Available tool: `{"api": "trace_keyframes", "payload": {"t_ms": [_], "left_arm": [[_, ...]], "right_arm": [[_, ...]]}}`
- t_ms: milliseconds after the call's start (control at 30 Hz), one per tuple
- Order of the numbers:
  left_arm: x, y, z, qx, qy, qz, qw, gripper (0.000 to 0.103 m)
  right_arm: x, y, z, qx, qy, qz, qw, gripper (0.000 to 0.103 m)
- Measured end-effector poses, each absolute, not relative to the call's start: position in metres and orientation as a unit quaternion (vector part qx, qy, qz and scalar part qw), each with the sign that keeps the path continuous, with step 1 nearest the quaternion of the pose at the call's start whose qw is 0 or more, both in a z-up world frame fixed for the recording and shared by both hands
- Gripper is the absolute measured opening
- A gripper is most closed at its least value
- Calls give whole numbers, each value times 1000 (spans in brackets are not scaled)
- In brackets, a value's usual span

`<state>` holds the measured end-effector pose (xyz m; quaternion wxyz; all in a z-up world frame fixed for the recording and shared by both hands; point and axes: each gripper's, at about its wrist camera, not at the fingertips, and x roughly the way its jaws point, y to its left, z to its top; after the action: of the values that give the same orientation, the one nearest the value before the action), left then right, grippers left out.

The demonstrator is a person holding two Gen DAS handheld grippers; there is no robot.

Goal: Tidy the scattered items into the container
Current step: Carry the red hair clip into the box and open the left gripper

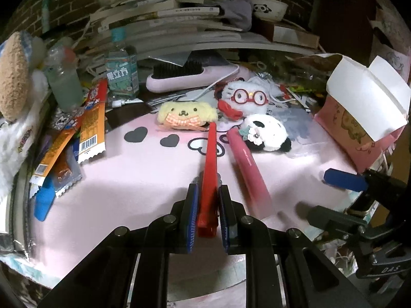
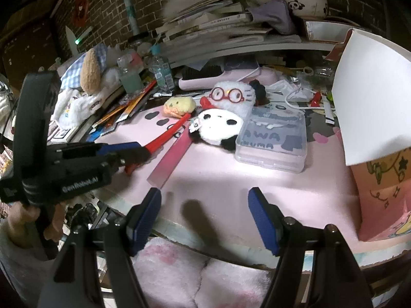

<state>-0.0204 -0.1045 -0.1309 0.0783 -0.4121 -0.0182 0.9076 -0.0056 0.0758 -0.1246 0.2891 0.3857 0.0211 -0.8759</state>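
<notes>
My left gripper point(image 1: 208, 192) is shut on a long red stick point(image 1: 210, 164), which points away toward the yellow plush point(image 1: 186, 115). The same red stick point(image 2: 167, 136) shows in the right wrist view, held by the left gripper point(image 2: 138, 151) at the left. A pink bar point(image 1: 248, 172) lies on the pink mat just right of the stick. A panda plush point(image 1: 267, 133) and a white plush with red glasses point(image 1: 246, 97) sit behind. The pink paper bag point(image 1: 359, 118) with a white liner stands at the right. My right gripper point(image 2: 204, 213) hangs open over the mat's front edge, holding nothing.
A clear plastic box point(image 2: 272, 141) lies beside the panda plush point(image 2: 218, 128). Snack packets point(image 1: 77, 138), bottles point(image 1: 120, 66) and a pink hairbrush point(image 1: 190, 77) crowd the left and back. Stacked books point(image 1: 167, 20) and a panda bowl point(image 1: 267, 7) fill the shelf behind.
</notes>
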Motion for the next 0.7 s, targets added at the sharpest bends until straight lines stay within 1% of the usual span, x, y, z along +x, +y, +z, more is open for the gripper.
{"api": "trace_keyframes", "payload": {"t_ms": [167,500,700], "left_arm": [[-21,-100,-131,-413,-2,908,73,11],[-22,-108,-127,-418,-30,905,76,9],[-21,-117,-105,-394,-44,915,77,9]], "right_arm": [[-5,76,-125,386,19,-876,288,67],[-6,76,-125,385,16,-876,290,67],[-6,76,-125,384,15,-876,291,67]]}}
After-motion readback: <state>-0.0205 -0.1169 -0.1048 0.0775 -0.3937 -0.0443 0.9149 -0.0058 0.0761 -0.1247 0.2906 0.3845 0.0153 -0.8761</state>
